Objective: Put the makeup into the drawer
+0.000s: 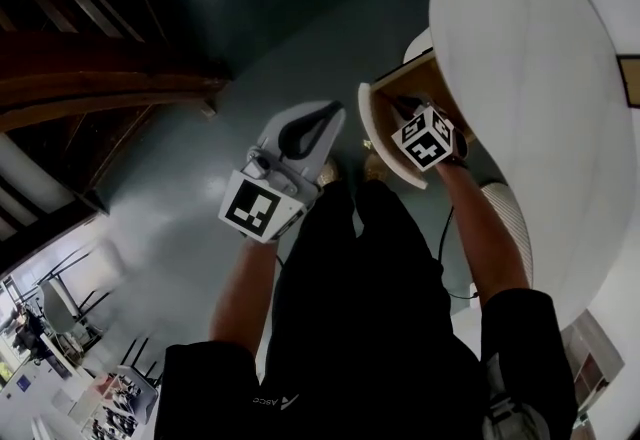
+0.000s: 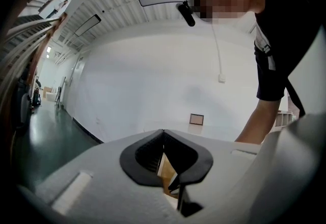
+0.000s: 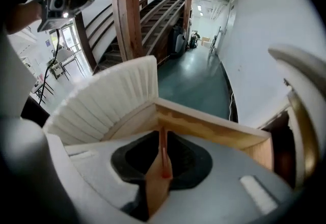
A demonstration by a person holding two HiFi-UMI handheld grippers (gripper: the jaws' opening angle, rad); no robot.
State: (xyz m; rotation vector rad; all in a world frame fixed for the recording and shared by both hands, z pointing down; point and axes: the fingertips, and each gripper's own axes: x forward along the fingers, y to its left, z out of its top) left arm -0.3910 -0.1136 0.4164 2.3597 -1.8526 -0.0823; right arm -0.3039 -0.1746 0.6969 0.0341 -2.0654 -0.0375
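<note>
A wooden drawer (image 1: 418,80) with a white ribbed curved front (image 1: 388,150) stands pulled out from under a round white table (image 1: 530,78). My right gripper (image 1: 396,106) reaches down into it. In the right gripper view the jaws (image 3: 163,134) are shut, with a thin red makeup stick (image 3: 163,159) pinched between them above the drawer's wooden wall (image 3: 214,129) and beside its ribbed front (image 3: 112,95). My left gripper (image 1: 336,110) hangs in the air left of the drawer, over the floor. Its jaws (image 2: 163,132) are shut with nothing in them.
The dark green floor (image 1: 250,18) spreads beneath both grippers. A wooden staircase (image 1: 100,78) rises at the left and also shows as a staircase (image 3: 127,14) behind the drawer. The person's black-trousered legs (image 1: 350,268) stand just before the drawer. A white wall (image 2: 153,85) faces the left gripper.
</note>
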